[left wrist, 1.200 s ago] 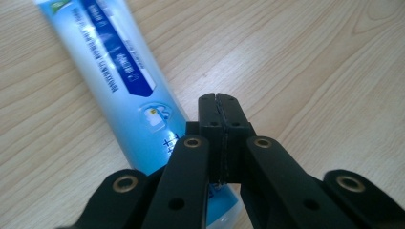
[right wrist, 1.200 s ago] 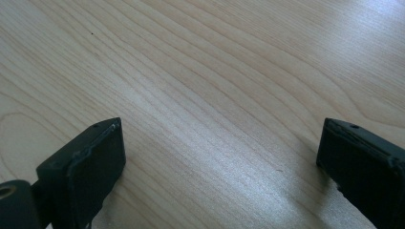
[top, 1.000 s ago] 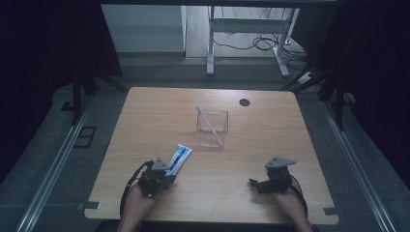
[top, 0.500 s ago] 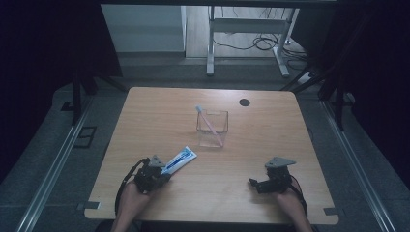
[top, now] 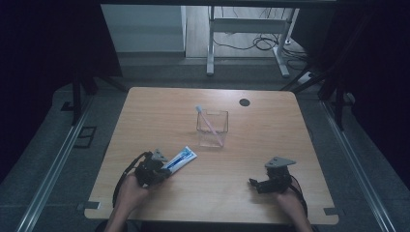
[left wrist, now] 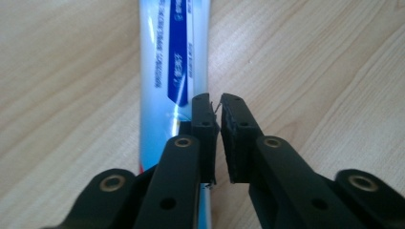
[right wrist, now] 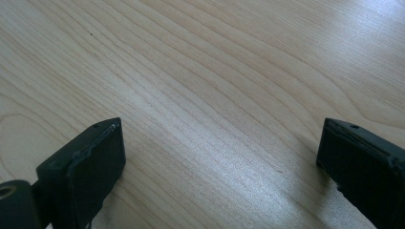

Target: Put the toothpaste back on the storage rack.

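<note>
A white and blue toothpaste tube lies flat on the wooden table, pointing toward a clear cup. A pink toothbrush leans inside that cup. My left gripper sits at the tube's near end. In the left gripper view its jaws have just been opening and stand a thin gap apart. Nothing is pressed between the pads, and the tube runs under and beside the left jaw. My right gripper rests low at the front right, its jaws wide apart over bare wood.
A small black round spot marks the table's far right area. Beyond the far edge stand metal legs and cables on the floor. Dark curtains hang at both sides.
The tube has swung down from a steeper tilt to lie flat, pointing up and to the right. The left hand has shifted slightly. The right hand has stayed put.
</note>
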A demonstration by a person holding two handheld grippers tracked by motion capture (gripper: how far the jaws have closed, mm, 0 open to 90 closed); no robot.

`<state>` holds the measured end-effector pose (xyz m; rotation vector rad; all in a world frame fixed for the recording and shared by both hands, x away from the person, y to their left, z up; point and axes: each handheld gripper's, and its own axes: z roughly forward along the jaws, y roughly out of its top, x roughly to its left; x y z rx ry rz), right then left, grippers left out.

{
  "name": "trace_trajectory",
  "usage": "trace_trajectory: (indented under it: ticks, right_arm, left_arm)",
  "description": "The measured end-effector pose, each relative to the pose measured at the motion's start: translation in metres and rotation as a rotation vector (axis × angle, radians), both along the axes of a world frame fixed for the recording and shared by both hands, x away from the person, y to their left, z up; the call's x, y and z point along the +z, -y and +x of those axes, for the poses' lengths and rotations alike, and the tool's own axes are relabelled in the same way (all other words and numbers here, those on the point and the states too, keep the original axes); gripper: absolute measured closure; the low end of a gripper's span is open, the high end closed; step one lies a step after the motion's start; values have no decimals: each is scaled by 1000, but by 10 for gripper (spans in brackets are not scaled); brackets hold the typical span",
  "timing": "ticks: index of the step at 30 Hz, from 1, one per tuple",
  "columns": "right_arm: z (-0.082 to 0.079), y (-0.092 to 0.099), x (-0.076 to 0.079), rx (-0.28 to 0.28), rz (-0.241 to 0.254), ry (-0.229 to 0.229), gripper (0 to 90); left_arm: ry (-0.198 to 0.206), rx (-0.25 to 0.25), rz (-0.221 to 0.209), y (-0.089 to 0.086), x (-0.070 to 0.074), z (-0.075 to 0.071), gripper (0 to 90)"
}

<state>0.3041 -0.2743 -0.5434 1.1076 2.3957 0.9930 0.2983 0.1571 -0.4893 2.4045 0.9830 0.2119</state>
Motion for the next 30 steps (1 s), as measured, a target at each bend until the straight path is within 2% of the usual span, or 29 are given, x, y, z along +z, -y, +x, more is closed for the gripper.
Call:
trace_trajectory:
  ticks: [7, 18, 25, 30]
  right_arm:
    - [0, 0, 0, 0, 0, 0, 24]
    - [0, 0, 0, 0, -2, -1, 24]
    - [0, 0, 0, 0, -2, -1, 24]
    - [0, 0, 0, 0, -2, 0, 24]
  left_arm:
    - [-37, -3, 68, 5, 8, 15, 704]
    - [-141, -48, 189, 21, 6, 38, 511]
    - [-230, -49, 242, 29, -1, 53, 454]
    - [-262, -52, 269, 33, -6, 60, 443]
